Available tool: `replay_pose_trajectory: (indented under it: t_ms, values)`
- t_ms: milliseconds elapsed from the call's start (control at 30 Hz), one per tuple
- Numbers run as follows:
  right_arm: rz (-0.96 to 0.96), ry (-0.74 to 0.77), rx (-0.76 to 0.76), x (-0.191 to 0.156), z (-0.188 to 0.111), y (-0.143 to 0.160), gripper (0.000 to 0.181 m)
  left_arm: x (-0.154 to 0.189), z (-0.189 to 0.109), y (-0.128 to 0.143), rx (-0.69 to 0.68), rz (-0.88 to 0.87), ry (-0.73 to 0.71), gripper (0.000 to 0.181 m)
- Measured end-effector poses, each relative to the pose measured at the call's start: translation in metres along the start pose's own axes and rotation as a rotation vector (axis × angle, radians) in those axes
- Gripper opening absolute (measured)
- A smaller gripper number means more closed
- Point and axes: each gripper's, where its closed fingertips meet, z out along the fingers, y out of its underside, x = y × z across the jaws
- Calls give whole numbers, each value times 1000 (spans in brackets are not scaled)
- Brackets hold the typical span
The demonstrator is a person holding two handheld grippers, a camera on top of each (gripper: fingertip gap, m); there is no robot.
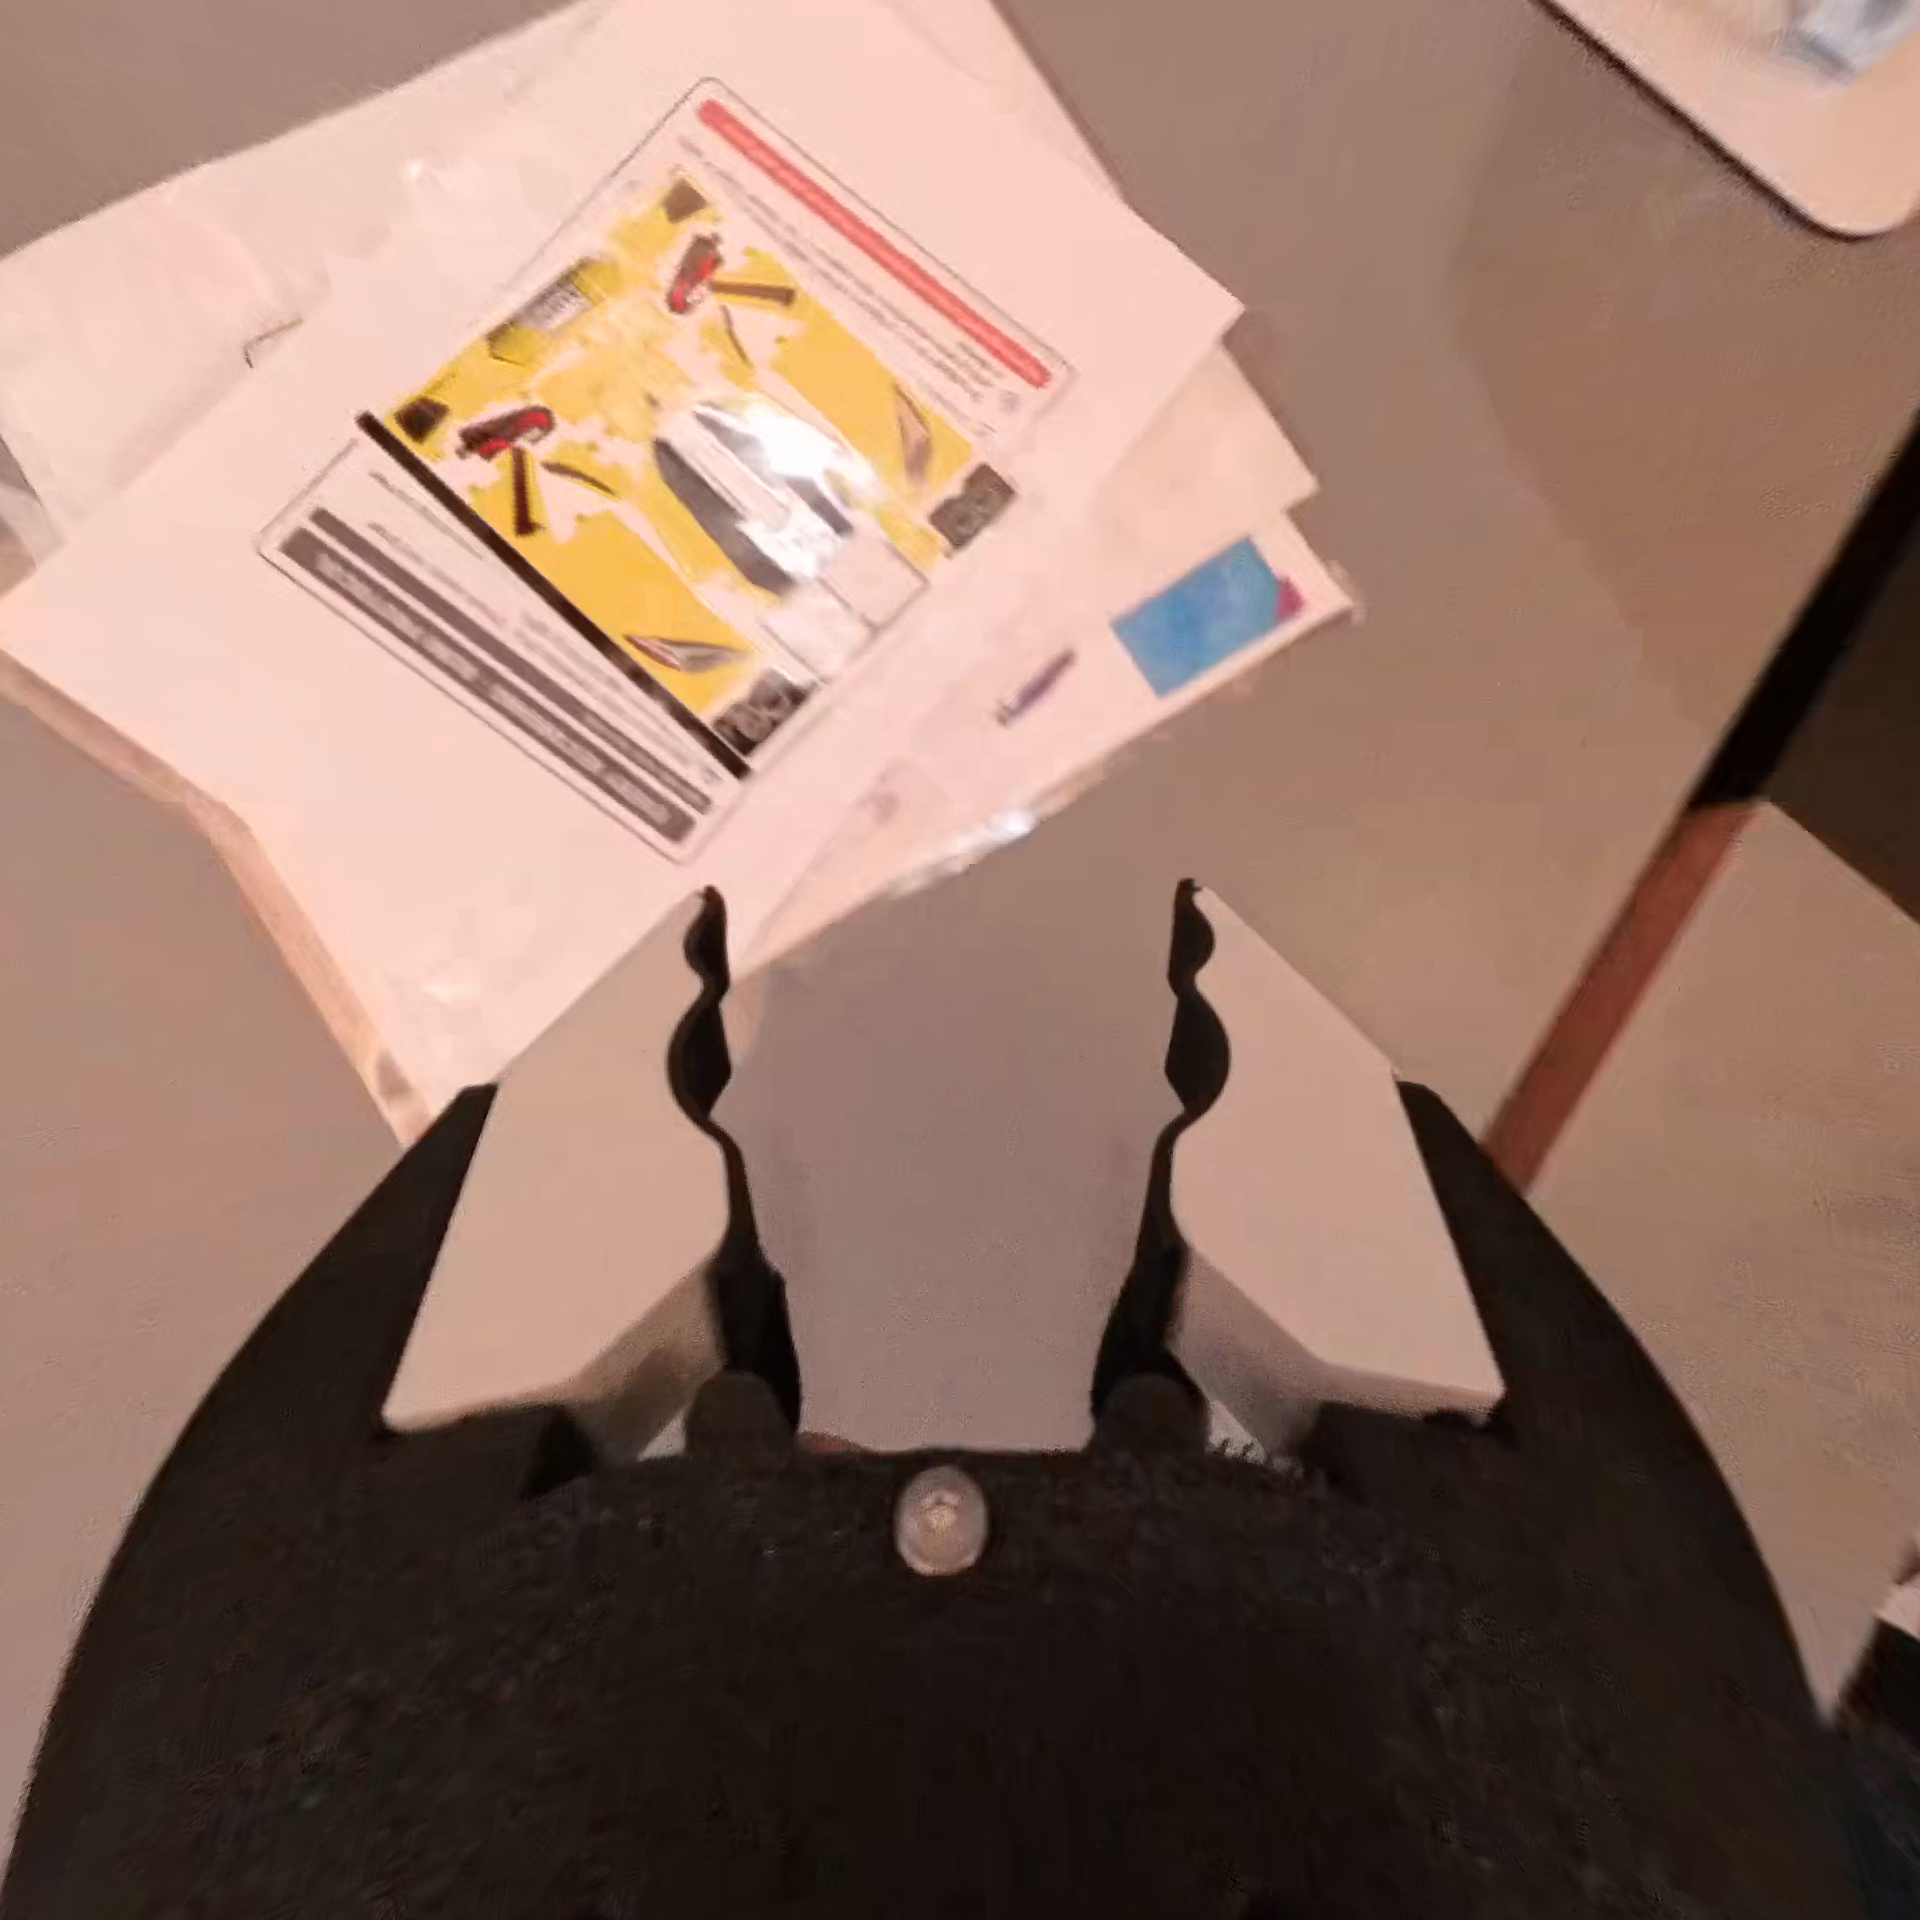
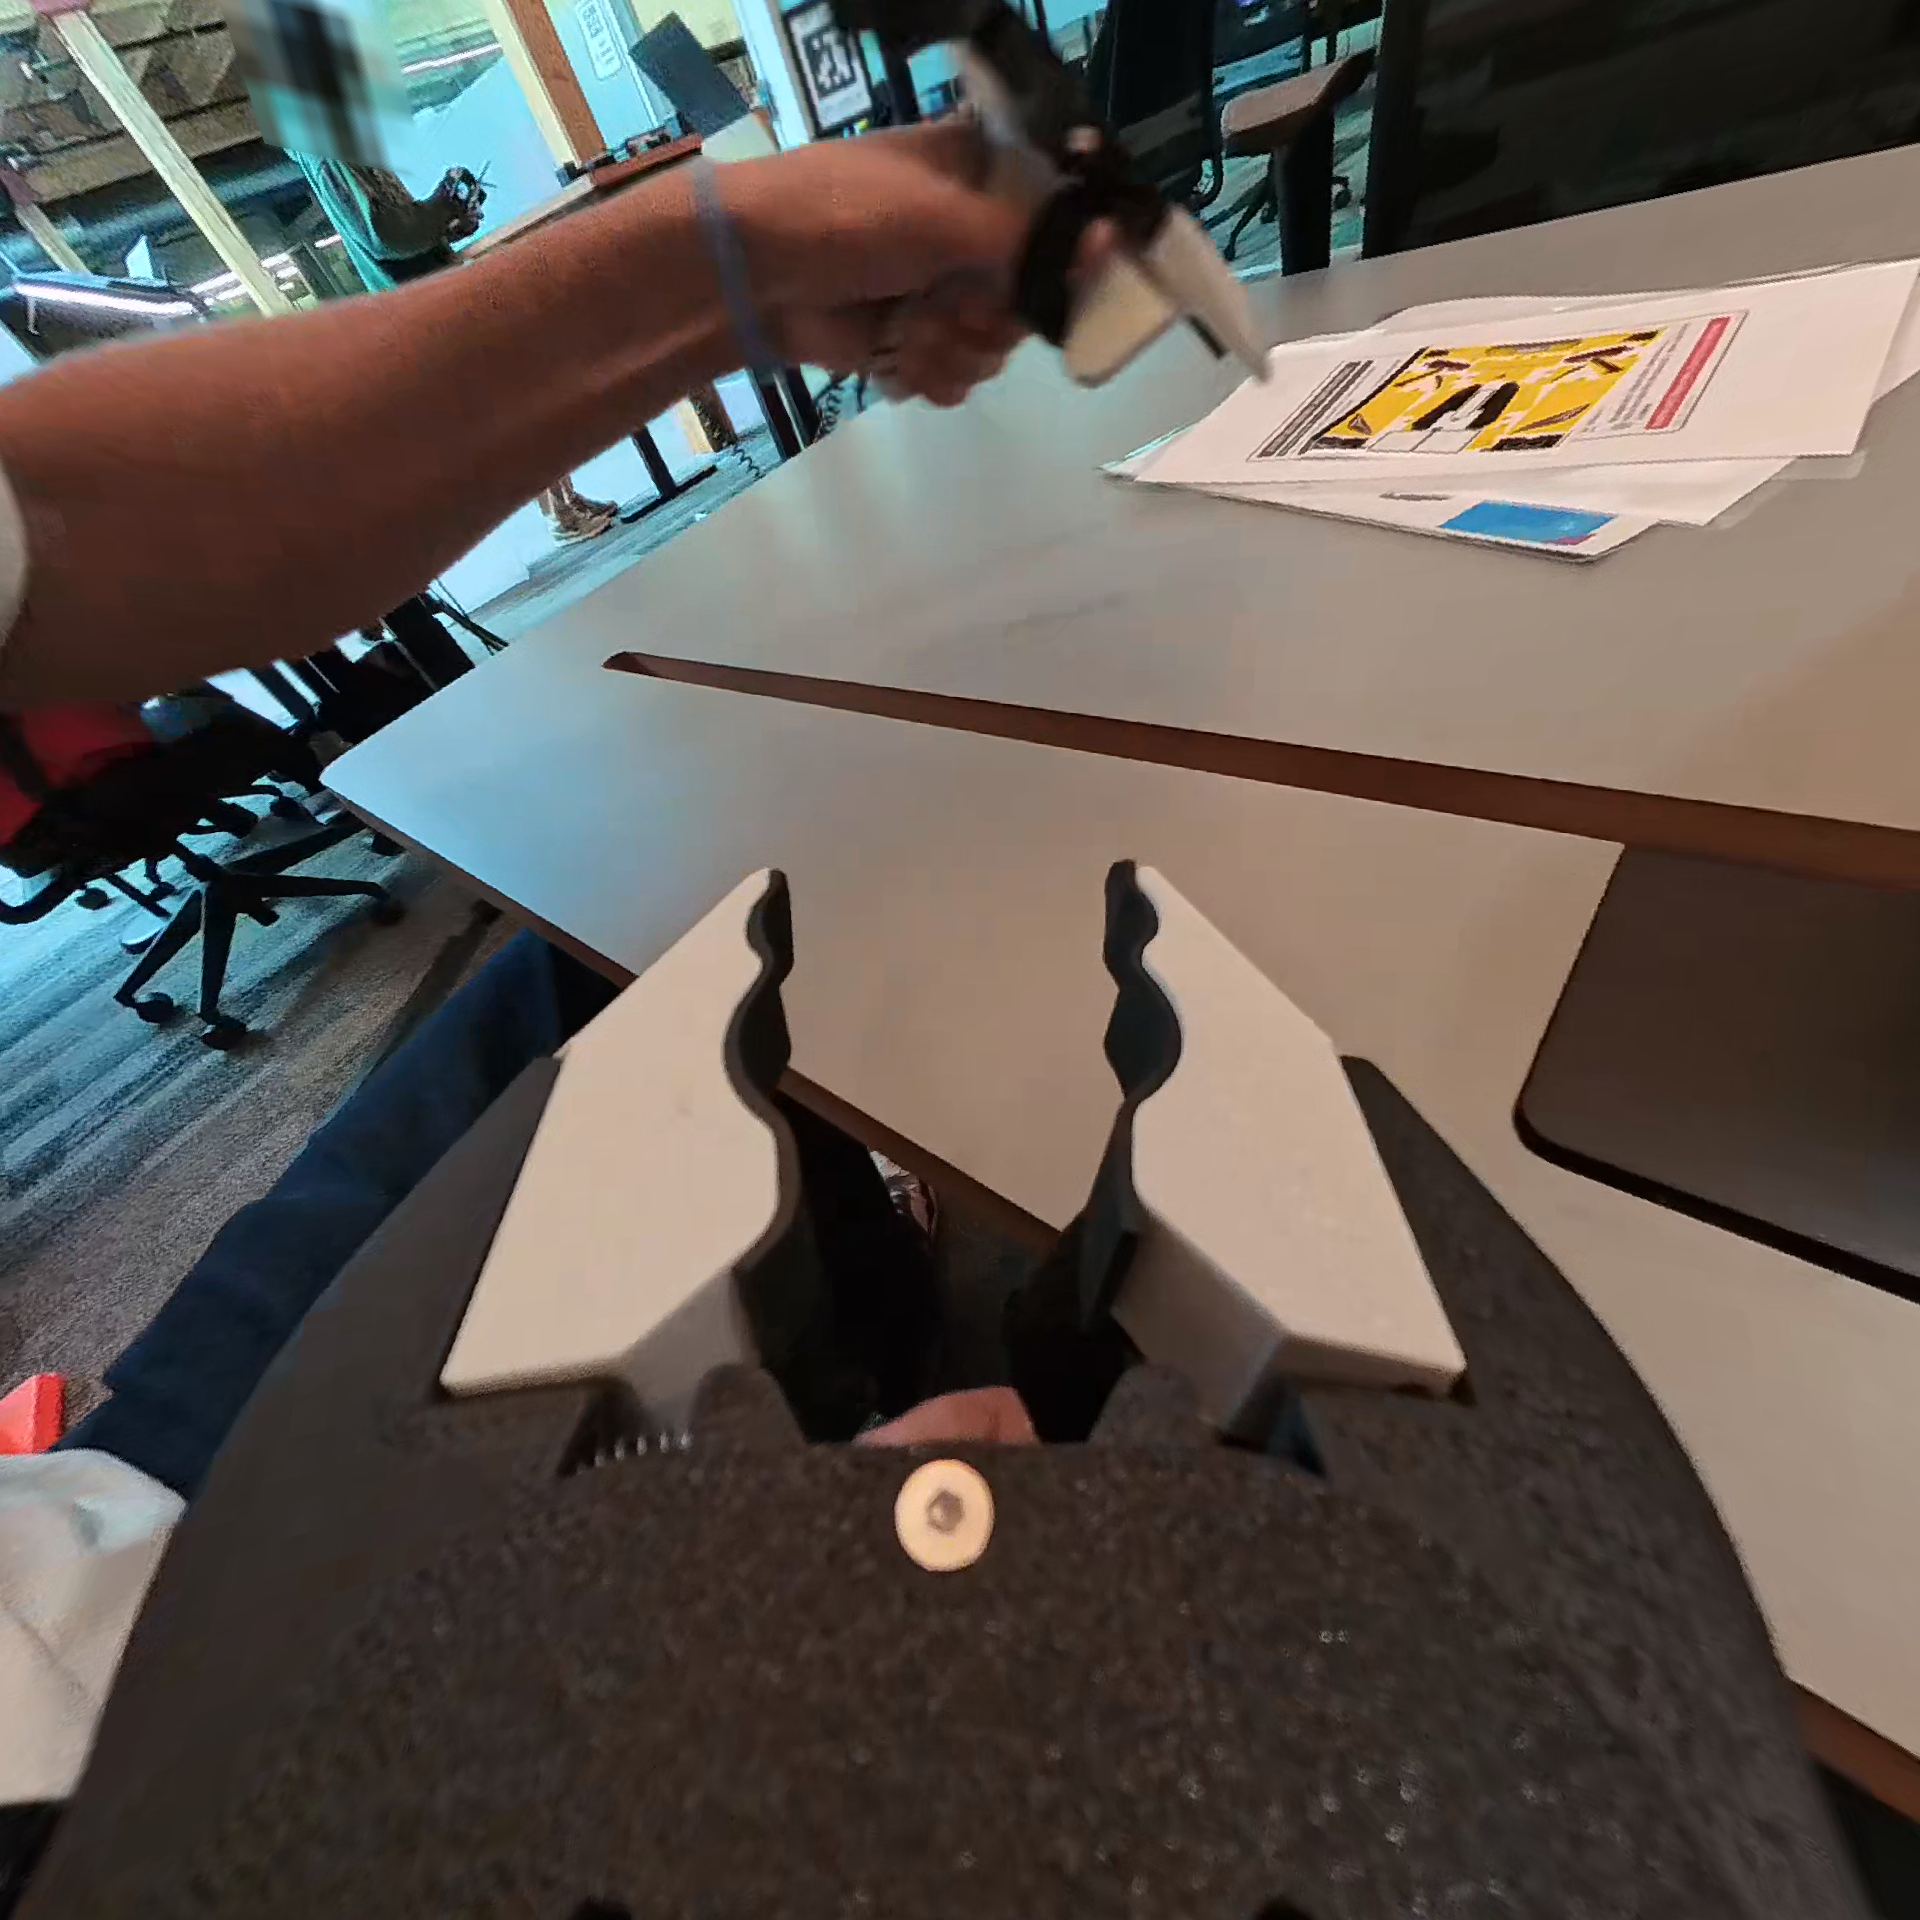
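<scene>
Left claw [image 1: 945,904] is held released above the grey surface [image 1: 1455,520], just short of the paper stack [image 1: 436,831], which lies ahead-left. Right claw [image 2: 940,883], also released and empty, is kept well apart from the stack.

The left tongs [image 1: 945,904] hover with fingers apart, empty, over the near edge of a paper stack [image 1: 436,790] on the grey table [image 1: 1455,623]; the top sheet [image 1: 665,457] shows a yellow picture.
</scene>
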Motion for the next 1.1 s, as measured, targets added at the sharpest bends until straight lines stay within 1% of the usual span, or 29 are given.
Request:
replay_pose_trajectory:
  t_ms: [67,100,167,200,267,400,467,600,633,700,833,933,1033,1100]
  values:
    - [-4,-2,-4,0,0,1,59,-33,28,-13,-81,47,-98,85]
    - [-8,-1,-7,1,-1,1,59,-42,38,-15,-115,60,-120,85]
    - [-9,2,-12,3,-2,2,59,-44,53,-14,-161,19,-70,85]
    - [-6,2,-14,4,-2,2,59,-47,57,-14,-169,8,-77,85]
    - [8,-2,-14,6,-3,3,59,-55,63,-15,-163,15,-118,85]
    - [47,-20,-12,6,-3,3,59,-58,76,-12,-149,-33,-97,79]
    - [54,-23,-22,6,-2,5,58,-62,76,-14,-129,-19,-118,71]
    - [42,-15,-34,6,-1,8,57,-61,76,-14,-118,12,-114,67]
    - [40,-14,-36,6,0,8,57,-59,76,-14,-114,26,-109,62]
    - [42,-15,-41,6,1,9,56,-56,75,-14,-107,61,-107,42]
    - [53,-19,-37,6,1,9,55,-54,73,-13,-89,93,-127,38]
    - [58,-47,-32,5,4,2,54,-52,71,-10,-82,102,-127,35]
    - [43,-52,-24,16,9,-14,53,-49,67,-4,-68,95,-103,32]
    - [43,-98,-49,20,16,-23,54,-41,62,-1,-44,90,-62,20]
